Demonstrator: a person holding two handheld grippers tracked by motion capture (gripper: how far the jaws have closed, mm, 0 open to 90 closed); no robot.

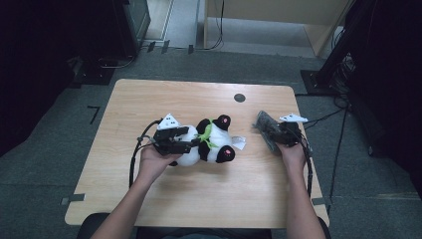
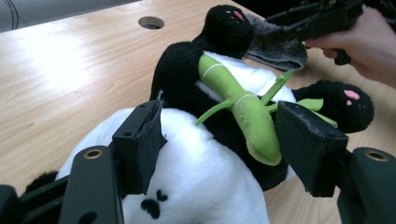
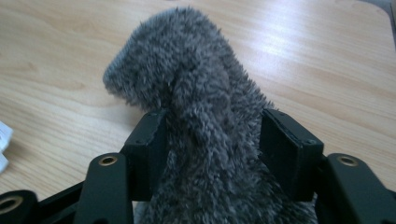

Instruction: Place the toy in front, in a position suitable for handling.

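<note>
Two tools were held over a wooden worktop (image 1: pixel 149 99), one in each hand. The left tool (image 1: pixel 191 138) was brought in from the left against a plush panda (image 1: pixel 211 144) that lay on its side near the middle of the worktop. In the left gripper view its jaws stood apart around the panda (image 2: pixel 196 186) — one pad was pressed against the white body, the other sat just beside a green bamboo stalk (image 2: pixel 243 112) sewn across the toy's chest. Whether the far pad touched the plush could not be told. Two black paws with pink pads were seen beyond the stalk, and a white tag (image 1: pixel 239 143) lay on the worktop at the panda's right side.

The right tool (image 1: pixel 272 130) was held near the worktop's right edge by the right hand (image 1: pixel 292 152). A grey fluffy cloth (image 3: pixel 196 140) was clamped between its jaws — both pads were pressed into the pile, and the free end of the cloth was seen curled over above them. In the high view the cloth (image 1: pixel 263 124) lay just beside the panda, to its right. A round cable hole (image 1: pixel 239 97) was seen near the far edge of the worktop.
</note>
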